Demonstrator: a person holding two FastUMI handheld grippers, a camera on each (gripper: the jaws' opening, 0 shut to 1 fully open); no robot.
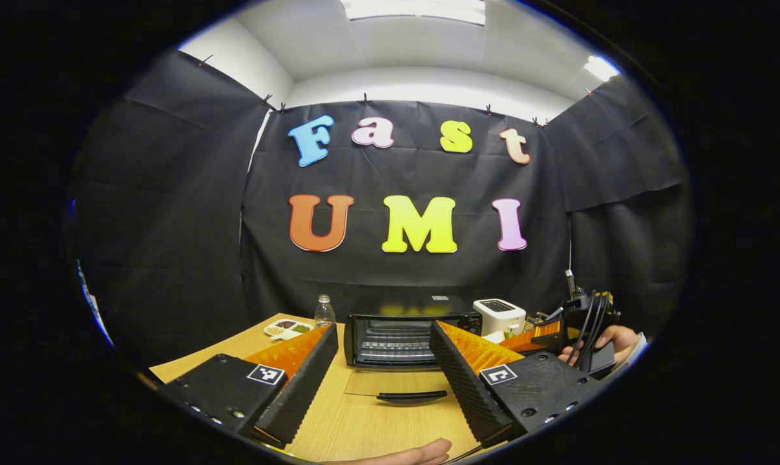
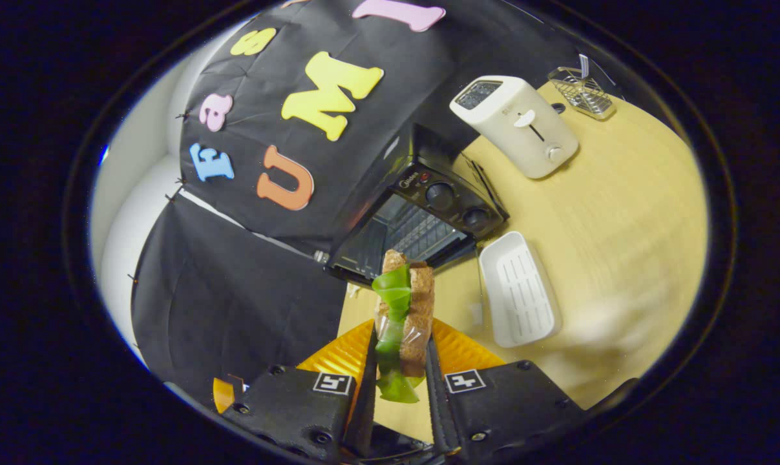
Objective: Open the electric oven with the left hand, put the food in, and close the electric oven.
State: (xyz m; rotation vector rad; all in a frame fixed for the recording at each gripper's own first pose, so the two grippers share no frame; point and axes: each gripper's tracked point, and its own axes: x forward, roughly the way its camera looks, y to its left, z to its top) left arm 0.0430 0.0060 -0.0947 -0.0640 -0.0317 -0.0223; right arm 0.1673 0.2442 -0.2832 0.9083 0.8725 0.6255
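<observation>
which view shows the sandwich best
The right gripper view: the sandwich, brown bread with green lettuce in clear wrap, stands close up between the right gripper fingers, in front of the open electric oven. In the left gripper view I cannot make it out; the right gripper shows far off.

I see a light wooden table (image 1: 357, 420) carrying everything. On it stands the black oven (image 1: 406, 329) with its glass door (image 1: 399, 386) folded down flat onto the wood. Left of it are a clear bottle (image 1: 324, 311) and a divided snack tray (image 1: 287, 329). Right of it are a white toaster (image 2: 516, 126), a white ribbed tray (image 2: 517, 290) and a small wire rack (image 2: 583, 92).
</observation>
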